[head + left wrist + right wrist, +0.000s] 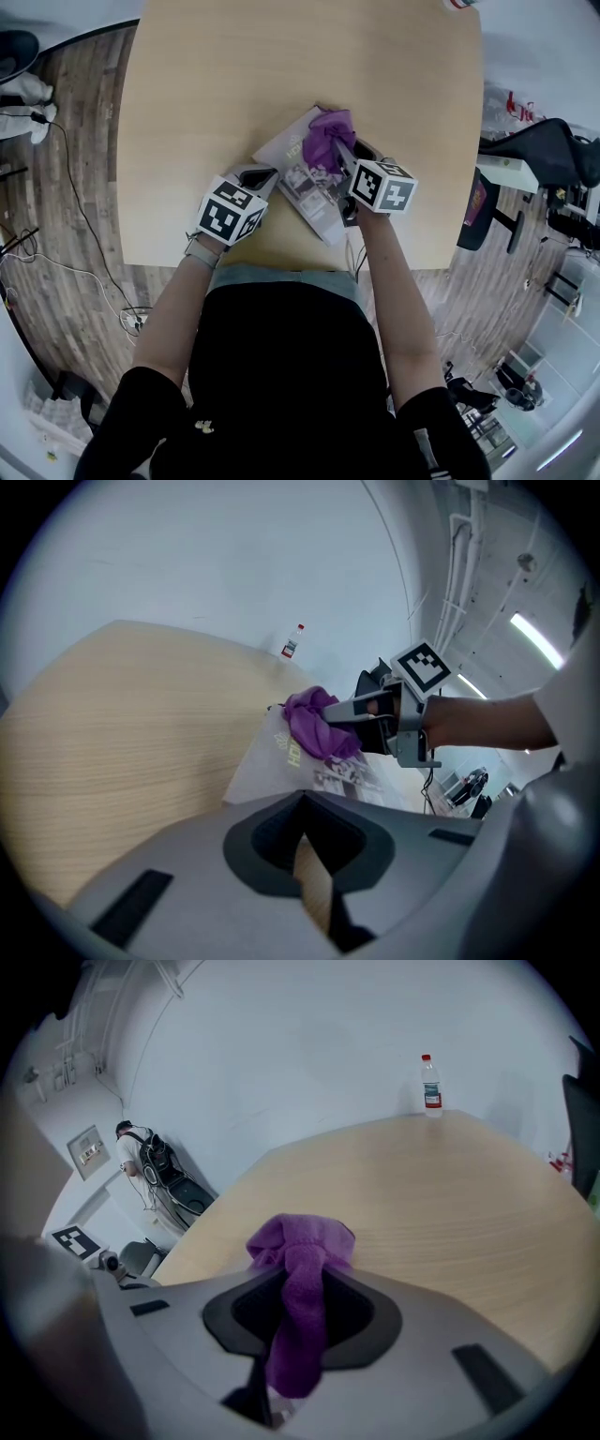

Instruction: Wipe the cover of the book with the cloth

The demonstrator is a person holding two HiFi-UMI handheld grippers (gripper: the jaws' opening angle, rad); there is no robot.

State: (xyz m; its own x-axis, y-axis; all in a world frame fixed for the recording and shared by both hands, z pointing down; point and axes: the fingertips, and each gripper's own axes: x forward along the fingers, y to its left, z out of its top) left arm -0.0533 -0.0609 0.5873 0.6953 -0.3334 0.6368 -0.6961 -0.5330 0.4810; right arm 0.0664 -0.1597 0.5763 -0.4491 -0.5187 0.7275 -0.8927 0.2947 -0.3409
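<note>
My right hand-held gripper [343, 152] is clamped on the purple cloth [328, 136]. A strip of it runs up between the jaws and the rest bunches in front of the tips. My left hand-held gripper [266, 176] is closed on nothing, its tip at the left edge of the book [314, 187]. I cannot tell whether it presses there or only sits just beside it.

The cloth lies on the far part of the cover, so I judge that the wiping step is in hand, with much of the cover nearer me not yet under the cloth. The next move calls for dragging the cloth along the cover towards the near-right end with light downward pressure, while the left tip steadies the book so that it does not slide.

The book lies flat on the surface [234, 84], close to the near edge and about midway across. It sits cover up and turned at an angle, its long axis running from far left to near right. One corner points at me.
</note>
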